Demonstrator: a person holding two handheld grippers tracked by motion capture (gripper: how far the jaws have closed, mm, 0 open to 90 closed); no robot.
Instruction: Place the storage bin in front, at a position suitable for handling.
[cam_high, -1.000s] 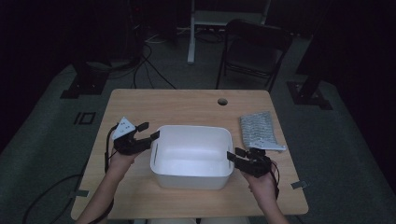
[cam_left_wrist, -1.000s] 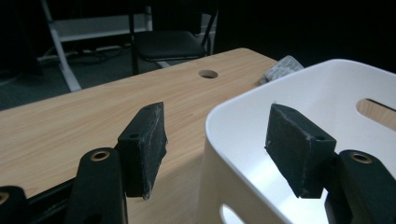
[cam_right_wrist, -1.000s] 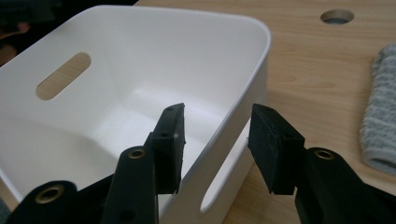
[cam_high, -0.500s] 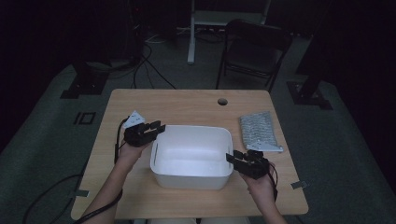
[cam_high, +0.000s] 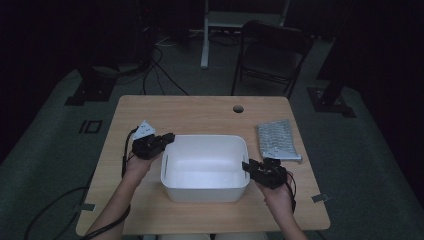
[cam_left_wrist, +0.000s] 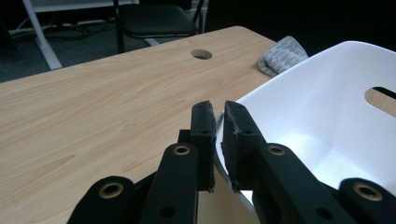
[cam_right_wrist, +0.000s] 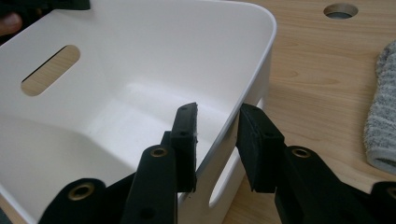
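A white plastic bin (cam_high: 205, 137) stands in the middle of the wooden table (cam_high: 200, 112), with nothing visible inside it. My left gripper (cam_high: 167, 137) is at the bin's far left corner. In the left gripper view its jaws (cam_left_wrist: 218, 116) are pressed together on the thin rim of the bin (cam_left_wrist: 327, 93). My right gripper (cam_high: 247, 167) is at the bin's right wall. In the right gripper view it (cam_right_wrist: 217, 119) straddles the rim of the bin (cam_right_wrist: 140, 46), one jaw inside and one outside, with a gap left on the outer side.
A folded grey towel (cam_high: 276, 140) lies on the table to the right of the bin, also in the gripper views (cam_left_wrist: 282, 55) (cam_right_wrist: 383, 116). A cable hole (cam_high: 238, 108) sits near the far edge. A dark chair (cam_high: 270, 50) stands beyond the table.
My left gripper has moved right and slightly away from me, from beside the bin onto its left rim, and shut there. The right gripper and the bin have stayed in place.
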